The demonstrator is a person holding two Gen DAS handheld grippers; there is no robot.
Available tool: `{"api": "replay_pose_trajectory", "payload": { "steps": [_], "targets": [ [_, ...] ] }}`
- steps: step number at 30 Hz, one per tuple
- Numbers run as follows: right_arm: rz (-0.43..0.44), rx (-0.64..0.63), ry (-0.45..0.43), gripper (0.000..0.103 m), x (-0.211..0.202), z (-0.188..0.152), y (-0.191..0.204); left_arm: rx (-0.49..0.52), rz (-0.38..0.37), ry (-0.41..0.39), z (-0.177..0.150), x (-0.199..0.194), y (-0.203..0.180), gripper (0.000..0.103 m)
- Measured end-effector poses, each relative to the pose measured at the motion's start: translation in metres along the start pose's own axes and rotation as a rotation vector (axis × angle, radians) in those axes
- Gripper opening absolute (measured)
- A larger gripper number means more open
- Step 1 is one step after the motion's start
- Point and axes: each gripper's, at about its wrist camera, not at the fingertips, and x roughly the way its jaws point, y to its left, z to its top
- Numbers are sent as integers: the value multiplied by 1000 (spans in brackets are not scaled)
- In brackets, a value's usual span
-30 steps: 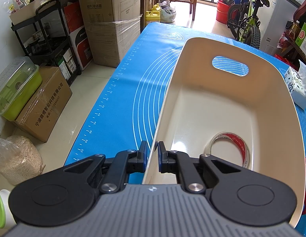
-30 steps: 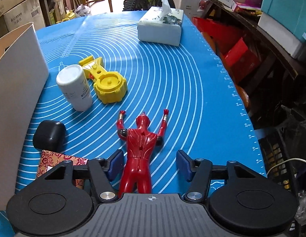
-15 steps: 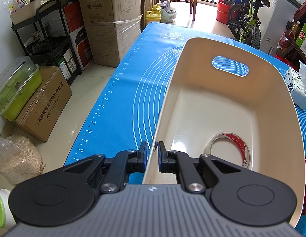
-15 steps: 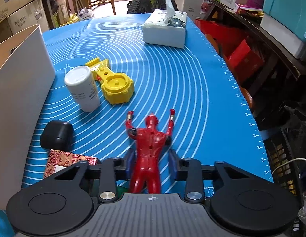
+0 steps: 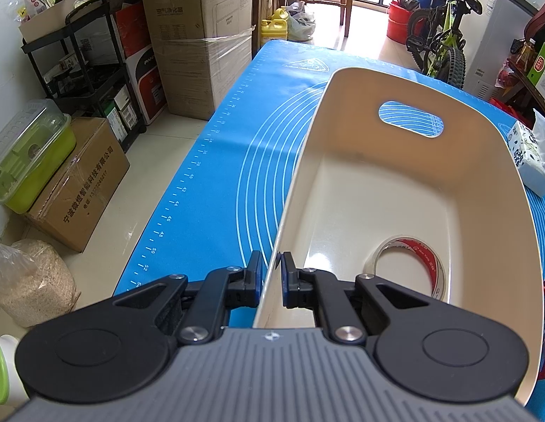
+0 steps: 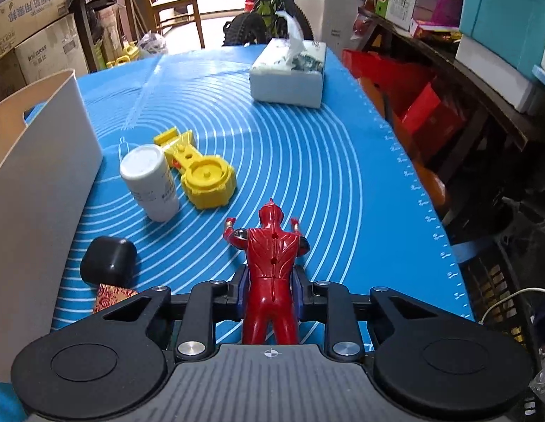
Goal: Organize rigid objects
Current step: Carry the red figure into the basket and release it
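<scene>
Low in the right wrist view, the right gripper (image 6: 270, 290) squeezes the red toy man (image 6: 272, 274) at his waist. Left of him sit a black case (image 6: 108, 260), a white bottle (image 6: 149, 181) and a yellow toy (image 6: 202, 179). Across in the left view, the left gripper (image 5: 271, 277) pinches the cream bin (image 5: 483, 161) wall; tape (image 5: 418, 256) lies inside.

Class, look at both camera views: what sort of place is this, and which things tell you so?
Probably a home storeroom or garage: stacked cardboard boxes, a bicycle and cluttered shelves surround the table with a blue mat.
</scene>
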Motion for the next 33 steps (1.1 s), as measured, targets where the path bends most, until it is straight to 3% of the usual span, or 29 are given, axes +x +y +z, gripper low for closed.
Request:
{"api": "replay_pose_trajectory", "payload": {
  "steps": [13,22,33],
  "targets": [
    [4,3,-199,34,-47,12,7,0,0,0,0,0,0,13],
    [99,-26,-302,34,-79,35,38,2,1,0,0,0,0,13],
    [239,-94,-392,34,-103,67,105,4,4,1,2,-1,-1,13]
  ]
}}
